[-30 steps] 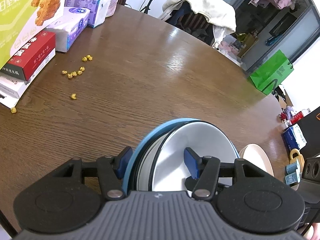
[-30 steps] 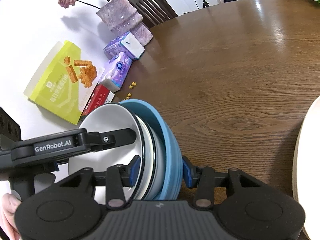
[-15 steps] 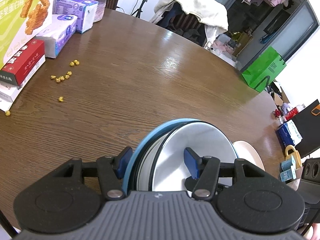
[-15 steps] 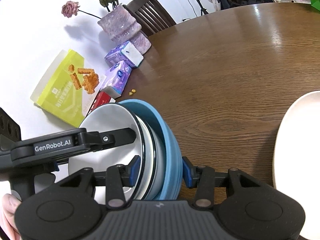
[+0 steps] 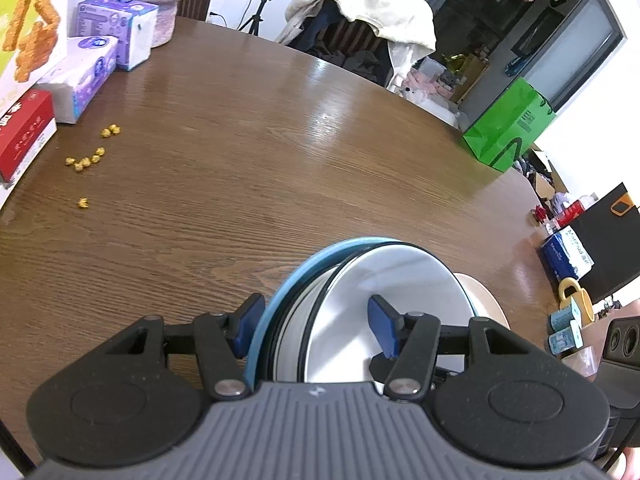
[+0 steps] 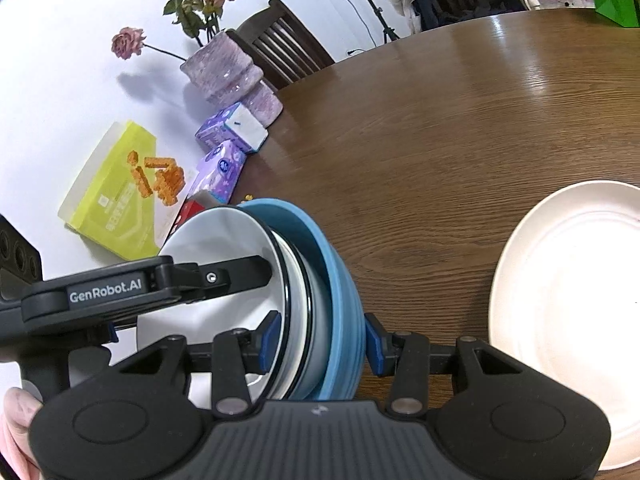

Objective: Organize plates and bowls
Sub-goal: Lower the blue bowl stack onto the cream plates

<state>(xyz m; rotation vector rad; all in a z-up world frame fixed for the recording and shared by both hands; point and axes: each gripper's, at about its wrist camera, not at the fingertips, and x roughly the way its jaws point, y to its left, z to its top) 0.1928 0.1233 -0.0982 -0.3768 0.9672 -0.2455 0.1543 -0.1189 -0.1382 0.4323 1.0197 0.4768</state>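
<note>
Nested bowls [image 6: 316,304] on edge, clamped between both grippers' fingers [image 6: 269,338].

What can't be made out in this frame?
- Stack of dishes: lower part hidden behind both tongs bodies; the dish count is unclear.
- Cream plate: cut by the right wrist view's edge; in the left wrist view mostly behind the stack.
- Yellow bits: too small to identify.

We see the stack of bowls [image 6: 308,300] on edge above the desk [image 6: 460,128], a plate [image 6: 568,312] lying to its right, boxes [image 6: 224,160] and a vase [image 6: 232,80] behind it to the left.
</note>
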